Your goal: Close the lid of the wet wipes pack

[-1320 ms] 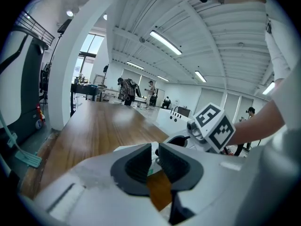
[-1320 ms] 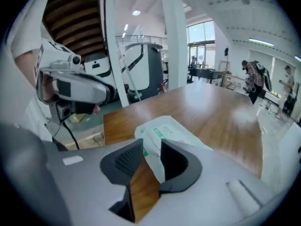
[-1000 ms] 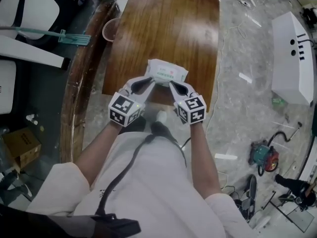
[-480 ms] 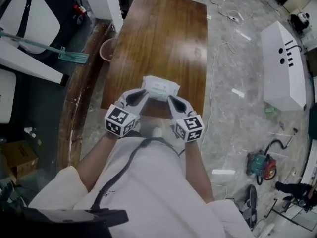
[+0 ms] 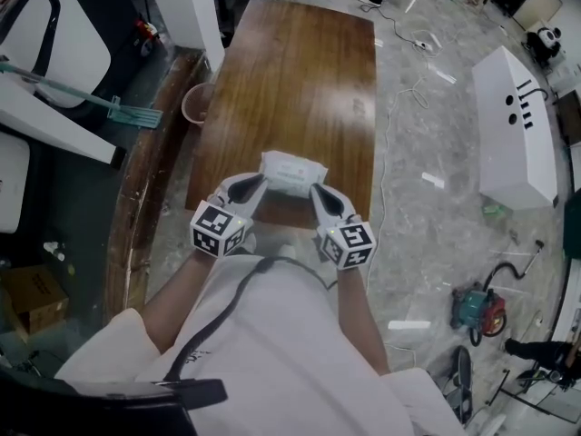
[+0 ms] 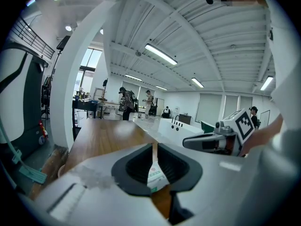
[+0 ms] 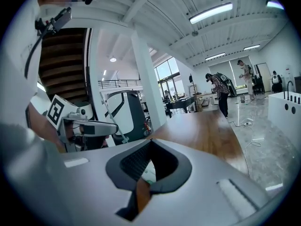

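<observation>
The wet wipes pack [image 5: 292,173] lies crosswise at the table [image 5: 300,80] edge, just ahead between the left gripper [image 5: 257,185], jaws a sliver apart, and the right gripper [image 5: 317,192], jaws together.

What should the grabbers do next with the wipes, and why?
Probably lower the right gripper onto the wet wipes pack and press its top flat. It and the left gripper are at the pack's near edge, right jaws shut, left barely apart, and I can't tell whether the lid is snapped down.
</observation>
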Demonstrator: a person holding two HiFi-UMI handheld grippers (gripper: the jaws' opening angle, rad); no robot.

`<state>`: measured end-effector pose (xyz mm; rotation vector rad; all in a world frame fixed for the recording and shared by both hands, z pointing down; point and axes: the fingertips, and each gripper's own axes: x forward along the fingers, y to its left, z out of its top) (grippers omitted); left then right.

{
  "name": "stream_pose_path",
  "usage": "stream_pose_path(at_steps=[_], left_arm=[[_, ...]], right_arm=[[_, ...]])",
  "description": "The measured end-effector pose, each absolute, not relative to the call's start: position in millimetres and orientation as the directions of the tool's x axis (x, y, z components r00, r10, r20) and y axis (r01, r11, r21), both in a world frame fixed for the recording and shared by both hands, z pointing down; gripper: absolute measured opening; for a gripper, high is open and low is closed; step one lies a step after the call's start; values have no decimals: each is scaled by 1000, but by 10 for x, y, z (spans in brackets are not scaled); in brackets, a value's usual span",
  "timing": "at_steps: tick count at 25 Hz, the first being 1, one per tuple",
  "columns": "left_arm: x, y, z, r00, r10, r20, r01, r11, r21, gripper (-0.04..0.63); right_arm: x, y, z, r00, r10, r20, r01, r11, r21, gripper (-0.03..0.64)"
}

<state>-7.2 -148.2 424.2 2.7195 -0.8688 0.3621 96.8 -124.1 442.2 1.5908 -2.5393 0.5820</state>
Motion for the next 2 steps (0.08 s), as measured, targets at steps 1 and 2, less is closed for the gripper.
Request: stream_pose_path(at_steps=[1,2], left_arm=[[-66,-1500,4244,790,-526,313,-592,-787,172,40],[-60,-1518,4245,791,-525,314,-591,-788,171,40]], right_arm=[[977,-1252,4428,-451,-850,274,-883,382,-272,8],[985,-1263,4433,-448,-851,275,-885,378,-273,8]])
